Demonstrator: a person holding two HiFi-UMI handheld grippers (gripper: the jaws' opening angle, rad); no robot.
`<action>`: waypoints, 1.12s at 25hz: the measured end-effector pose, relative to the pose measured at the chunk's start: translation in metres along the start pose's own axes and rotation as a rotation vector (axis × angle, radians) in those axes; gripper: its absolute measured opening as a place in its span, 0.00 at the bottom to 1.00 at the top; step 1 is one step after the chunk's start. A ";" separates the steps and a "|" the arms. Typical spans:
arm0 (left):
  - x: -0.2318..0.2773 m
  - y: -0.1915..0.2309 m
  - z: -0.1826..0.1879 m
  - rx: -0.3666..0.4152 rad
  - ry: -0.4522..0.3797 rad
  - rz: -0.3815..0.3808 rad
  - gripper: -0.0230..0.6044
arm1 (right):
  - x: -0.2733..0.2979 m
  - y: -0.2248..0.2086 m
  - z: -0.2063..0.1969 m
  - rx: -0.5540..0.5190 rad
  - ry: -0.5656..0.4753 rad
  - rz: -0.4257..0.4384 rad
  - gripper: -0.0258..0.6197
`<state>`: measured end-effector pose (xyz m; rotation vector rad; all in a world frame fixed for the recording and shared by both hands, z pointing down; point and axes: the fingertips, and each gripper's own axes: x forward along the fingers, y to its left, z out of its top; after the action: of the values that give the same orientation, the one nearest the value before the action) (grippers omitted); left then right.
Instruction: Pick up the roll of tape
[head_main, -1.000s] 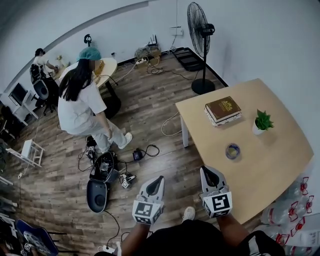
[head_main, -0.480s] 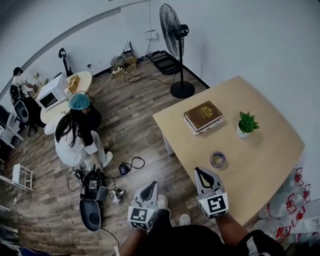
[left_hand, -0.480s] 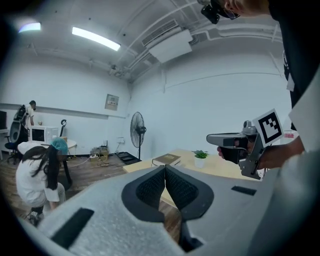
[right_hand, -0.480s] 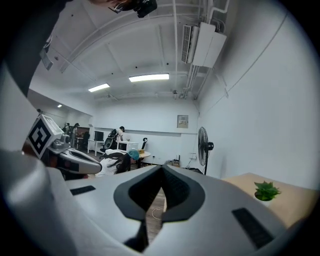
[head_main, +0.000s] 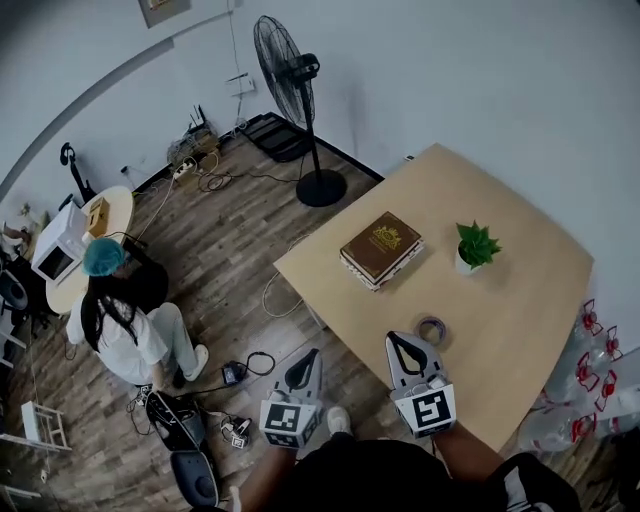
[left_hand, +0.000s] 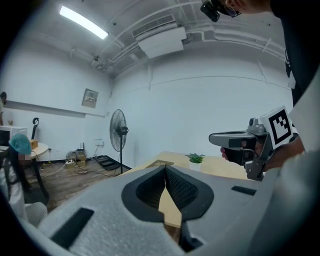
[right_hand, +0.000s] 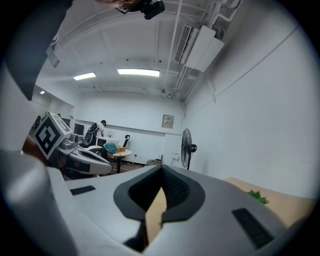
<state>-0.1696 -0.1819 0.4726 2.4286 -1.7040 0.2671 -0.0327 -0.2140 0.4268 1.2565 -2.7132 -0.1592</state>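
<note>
The roll of tape (head_main: 432, 329) lies flat on the wooden table (head_main: 520, 310), near its front edge. My right gripper (head_main: 403, 343) is held over that edge, its tip just short of the tape and slightly left of it, jaws shut with nothing in them (right_hand: 161, 170). My left gripper (head_main: 308, 357) hovers over the floor to the left of the table, its jaws meeting at the tip and empty (left_hand: 165, 169). Neither gripper view shows the tape.
A brown book (head_main: 380, 247) and a small potted plant (head_main: 474, 245) sit further back on the table. A standing fan (head_main: 290, 90) is beyond the table's far corner. A person (head_main: 120, 320) crouches at left among cables and gear on the floor. Water bottles (head_main: 590, 380) stand at right.
The view has swung so the table sits lower and further left in the picture. Both grippers have travelled toward it, and the tape now lies right by the right gripper's tip.
</note>
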 end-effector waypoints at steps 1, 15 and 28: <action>0.007 0.005 0.002 0.010 0.003 -0.022 0.04 | 0.007 -0.001 -0.001 0.000 0.011 -0.013 0.03; 0.072 0.017 0.001 0.037 0.015 -0.263 0.04 | 0.034 -0.029 -0.040 0.082 0.168 -0.168 0.03; 0.101 -0.032 -0.001 0.023 0.020 -0.266 0.04 | 0.011 -0.060 -0.136 0.094 0.430 -0.023 0.39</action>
<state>-0.1064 -0.2628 0.4968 2.6207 -1.3551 0.2752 0.0292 -0.2655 0.5519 1.1840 -2.3588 0.2153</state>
